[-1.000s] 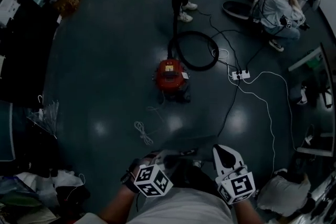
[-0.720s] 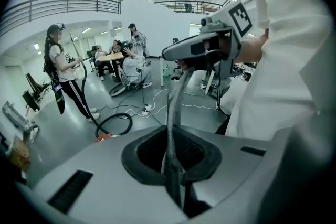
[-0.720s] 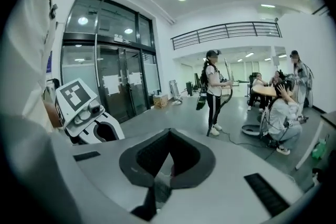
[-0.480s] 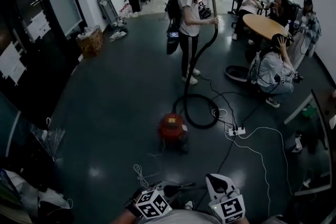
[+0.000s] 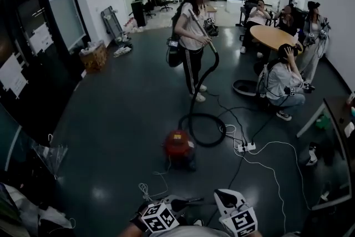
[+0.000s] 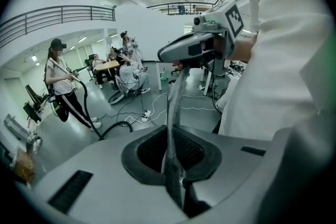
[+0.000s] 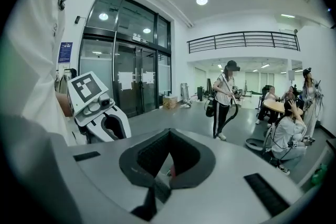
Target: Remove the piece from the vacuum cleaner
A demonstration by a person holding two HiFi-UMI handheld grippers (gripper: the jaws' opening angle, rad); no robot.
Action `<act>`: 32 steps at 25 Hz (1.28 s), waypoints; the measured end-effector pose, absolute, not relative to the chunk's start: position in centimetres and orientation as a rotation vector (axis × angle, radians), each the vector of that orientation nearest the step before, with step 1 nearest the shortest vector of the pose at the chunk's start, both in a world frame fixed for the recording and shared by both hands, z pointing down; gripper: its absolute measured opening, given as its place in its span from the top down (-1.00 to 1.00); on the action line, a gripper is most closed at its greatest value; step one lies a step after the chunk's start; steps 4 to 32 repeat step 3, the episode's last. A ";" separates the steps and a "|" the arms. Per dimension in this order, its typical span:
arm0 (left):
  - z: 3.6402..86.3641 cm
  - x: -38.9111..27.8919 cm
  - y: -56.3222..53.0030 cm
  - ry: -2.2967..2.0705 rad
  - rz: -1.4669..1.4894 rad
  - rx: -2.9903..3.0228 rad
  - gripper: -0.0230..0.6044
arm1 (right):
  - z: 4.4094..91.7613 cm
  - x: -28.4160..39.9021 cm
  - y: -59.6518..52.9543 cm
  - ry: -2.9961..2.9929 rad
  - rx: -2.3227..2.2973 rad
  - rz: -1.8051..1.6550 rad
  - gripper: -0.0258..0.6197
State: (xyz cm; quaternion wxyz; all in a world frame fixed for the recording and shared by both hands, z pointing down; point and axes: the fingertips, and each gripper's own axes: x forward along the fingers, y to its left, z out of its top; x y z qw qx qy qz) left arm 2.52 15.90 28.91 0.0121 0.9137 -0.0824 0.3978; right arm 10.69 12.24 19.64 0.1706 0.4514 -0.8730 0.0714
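Vacuum cleaner [image 5: 178, 147], a red canister, sits on the floor well ahead of the left gripper [image 5: 187, 202], jaws pressed together empty, and the right gripper [image 5: 225, 196], seemingly likewise; its black hose [image 5: 192, 102] looks floppy and light, so hold the stiffer end where it plugs into the canister.

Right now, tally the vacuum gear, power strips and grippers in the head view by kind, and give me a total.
Vacuum cleaner: 1
Hose: 1
Power strip: 1
Grippers: 2, left gripper and right gripper
Total: 5
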 end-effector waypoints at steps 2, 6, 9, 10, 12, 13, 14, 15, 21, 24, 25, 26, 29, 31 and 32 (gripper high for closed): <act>29.1 3.6 16.0 -0.240 1.247 2.855 0.84 | 19.9 11.7 12.5 -2.475 1.286 0.211 0.87; 29.2 4.1 16.1 -0.231 1.250 2.858 0.84 | 20.1 12.3 12.6 -2.472 1.287 0.215 0.87; 29.2 4.1 16.1 -0.231 1.250 2.858 0.84 | 20.1 12.3 12.6 -2.472 1.287 0.215 0.87; 29.2 4.1 16.1 -0.231 1.250 2.858 0.84 | 20.1 12.3 12.6 -2.472 1.287 0.215 0.87; 29.2 4.1 16.1 -0.231 1.250 2.858 0.84 | 20.1 12.3 12.6 -2.472 1.287 0.215 0.87; 29.2 4.1 16.1 -0.231 1.250 2.858 0.84 | 20.1 12.3 12.6 -2.472 1.287 0.215 0.87; 29.2 4.1 16.1 -0.231 1.250 2.858 0.84 | 20.1 12.3 12.6 -2.472 1.287 0.215 0.87; 29.2 4.1 16.1 -0.231 1.250 2.858 0.84 | 20.1 12.3 12.6 -2.472 1.287 0.215 0.87; 29.2 4.1 16.1 -0.231 1.250 2.858 0.84 | 20.1 12.3 12.6 -2.472 1.287 0.215 0.87; 29.2 4.1 16.1 -0.231 1.250 2.858 0.84 | 20.1 12.3 12.6 -2.472 1.287 0.215 0.87; 29.2 4.1 16.1 -0.231 1.250 2.858 0.84 | 20.1 12.3 12.6 -2.472 1.287 0.215 0.87; 29.2 4.1 16.1 -0.231 1.250 2.858 0.84 | 20.1 12.3 12.6 -2.472 1.287 0.215 0.87; 29.2 4.1 16.1 -0.231 1.250 2.858 0.84 | 20.1 12.3 12.6 -2.472 1.287 0.215 0.87; 29.2 4.1 16.1 -0.231 1.250 2.858 0.84 | 20.1 12.3 12.6 -2.472 1.287 0.215 0.87; 29.2 4.1 16.1 -0.231 1.250 2.858 0.84 | 20.1 12.3 12.6 -2.472 1.287 0.215 0.87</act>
